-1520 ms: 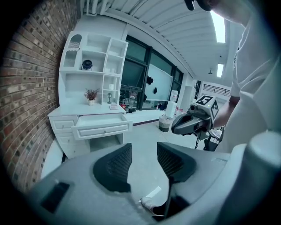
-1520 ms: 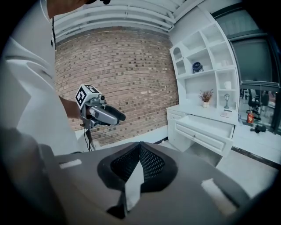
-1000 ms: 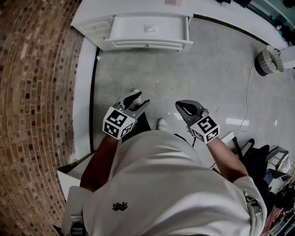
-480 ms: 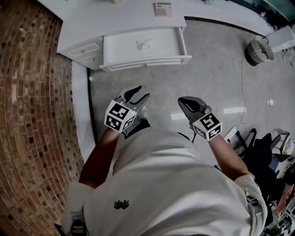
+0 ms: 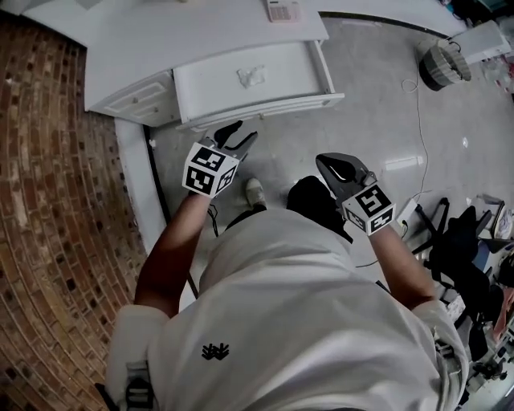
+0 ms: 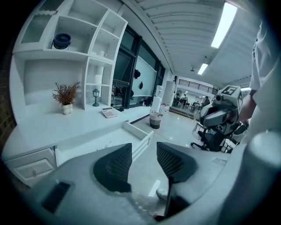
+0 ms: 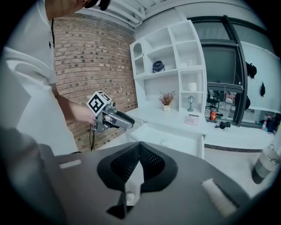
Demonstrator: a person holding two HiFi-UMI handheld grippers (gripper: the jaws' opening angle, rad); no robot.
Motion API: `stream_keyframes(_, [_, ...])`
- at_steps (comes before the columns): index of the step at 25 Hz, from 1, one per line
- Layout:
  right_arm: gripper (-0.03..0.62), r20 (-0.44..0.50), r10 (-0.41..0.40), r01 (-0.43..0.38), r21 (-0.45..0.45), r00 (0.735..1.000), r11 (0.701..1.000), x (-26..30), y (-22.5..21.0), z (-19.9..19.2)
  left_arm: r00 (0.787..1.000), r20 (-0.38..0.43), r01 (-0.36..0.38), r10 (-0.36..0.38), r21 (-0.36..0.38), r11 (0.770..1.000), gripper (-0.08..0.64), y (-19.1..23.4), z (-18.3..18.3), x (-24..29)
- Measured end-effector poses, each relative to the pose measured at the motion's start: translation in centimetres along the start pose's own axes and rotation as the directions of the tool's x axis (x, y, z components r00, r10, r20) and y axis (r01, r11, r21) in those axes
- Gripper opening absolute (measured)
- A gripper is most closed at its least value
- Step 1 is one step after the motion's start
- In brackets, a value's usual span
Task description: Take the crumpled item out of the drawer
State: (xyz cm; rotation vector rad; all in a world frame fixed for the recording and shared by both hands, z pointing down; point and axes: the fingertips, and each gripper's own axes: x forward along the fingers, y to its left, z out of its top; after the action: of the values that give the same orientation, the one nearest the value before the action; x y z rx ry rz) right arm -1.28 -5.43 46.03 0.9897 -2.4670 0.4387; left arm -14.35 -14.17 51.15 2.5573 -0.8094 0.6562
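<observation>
Head view | floor (image 5: 377, 120) | brick wall (image 5: 56, 225) | left gripper (image 5: 246, 131) jaws apart | right gripper (image 5: 323, 160) closed

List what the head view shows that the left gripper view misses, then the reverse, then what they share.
Head view only: the white crumpled item lying in the drawer, and the marker cube behind the left claw. Left gripper view only: a dark bowl on a shelf, a potted dried plant and a small lamp. Both: the open drawer, the calculator, the basket and the left claw, open and empty.
</observation>
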Motion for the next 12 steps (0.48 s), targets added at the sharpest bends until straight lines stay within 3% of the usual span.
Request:
stream_keyframes(6, [0.013, -0.008, 0.019, -0.019, 0.005, 1.000, 1.000, 2.0, -3.0, 0.9, 0.999, -0.046, -0.024, 0.024, -0.016, 1.000, 0.184, 3.9, 0.4, 4.5])
stream_keyframes(12, [0.012, -0.009, 0.052, -0.052, -0.003, 0.999, 0.999, 3.5, -9.2, 2.6, 0.989, -0.126, -0.085, 0.076, -0.067, 0.994, 0.210, 8.2, 1.1, 10.8])
